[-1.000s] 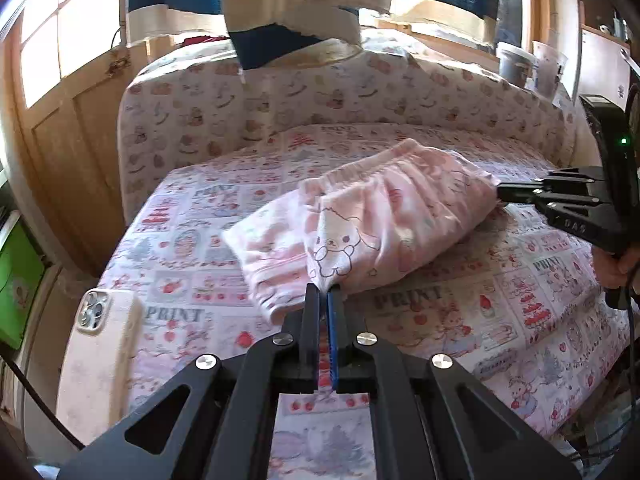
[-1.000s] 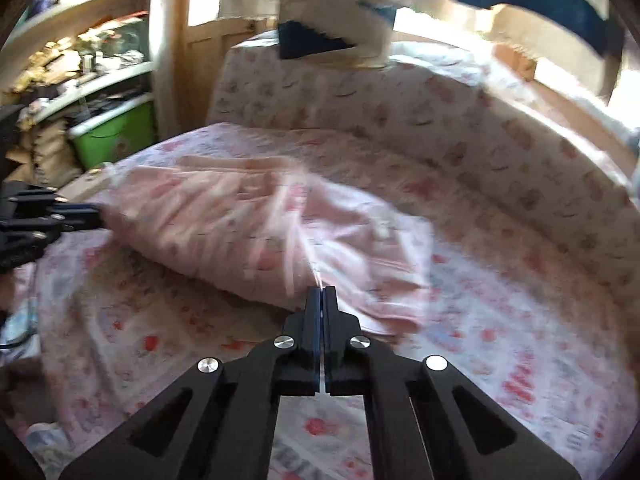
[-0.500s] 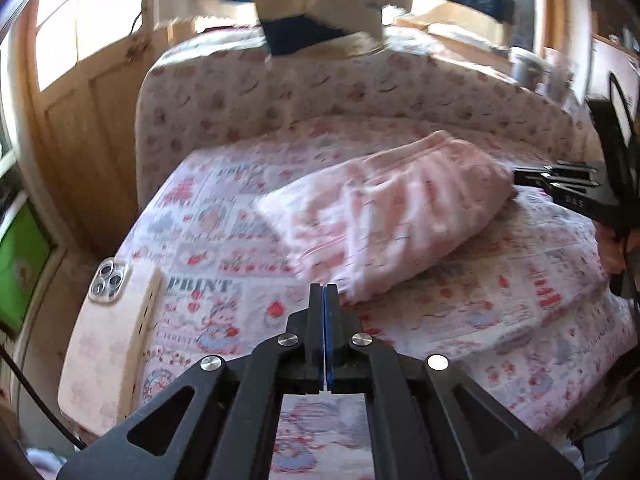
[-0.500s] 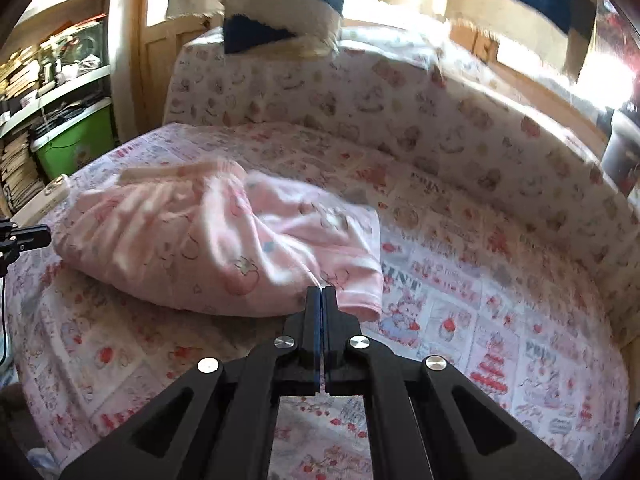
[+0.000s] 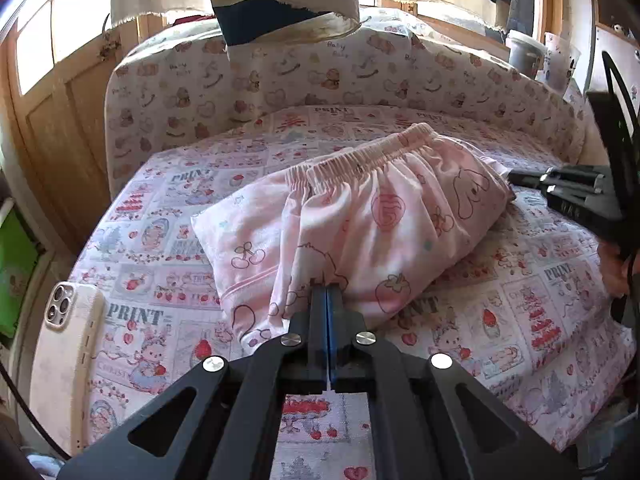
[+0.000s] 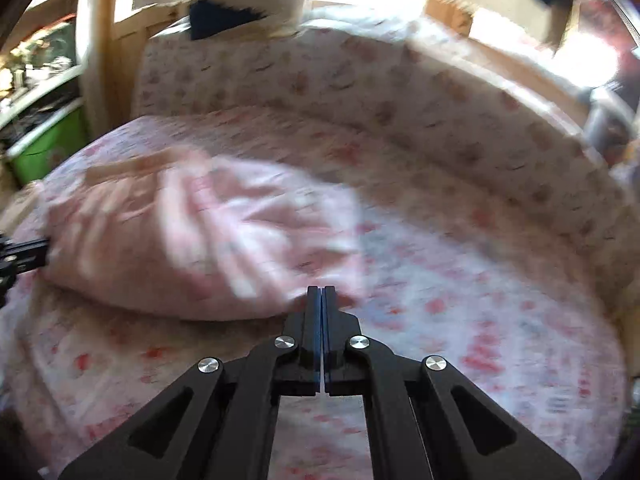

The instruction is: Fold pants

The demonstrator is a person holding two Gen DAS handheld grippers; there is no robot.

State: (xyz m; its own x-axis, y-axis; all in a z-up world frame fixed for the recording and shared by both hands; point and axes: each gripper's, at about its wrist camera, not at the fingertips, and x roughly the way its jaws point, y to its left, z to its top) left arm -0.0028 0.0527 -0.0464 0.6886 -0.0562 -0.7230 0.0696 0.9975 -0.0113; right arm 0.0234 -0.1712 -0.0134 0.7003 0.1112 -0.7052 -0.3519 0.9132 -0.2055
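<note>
The pink pants [image 5: 360, 216] are pinched at both ends by the shut left gripper [image 5: 327, 300] and right gripper [image 6: 322, 300], likely so the folded bundle can be tidied.

the folded pink cartoon-print pants [image 5: 372, 220] lie in the middle of the printed patchwork bed sheet [image 5: 520, 312], elastic waistband on the far side. the black left gripper [image 5: 327, 300] sits at their near edge, fingers pressed together against the cloth; the black right gripper [image 5: 560, 190] lies at their right end. a white-cased phone [image 5: 66, 344] rests on the sheet's left edge, well apart from the pants. behind the sheet rises the padded bear-print bumper [image 5: 320, 76], and a striped cloth [image 5: 280, 4] hangs above it.
</note>
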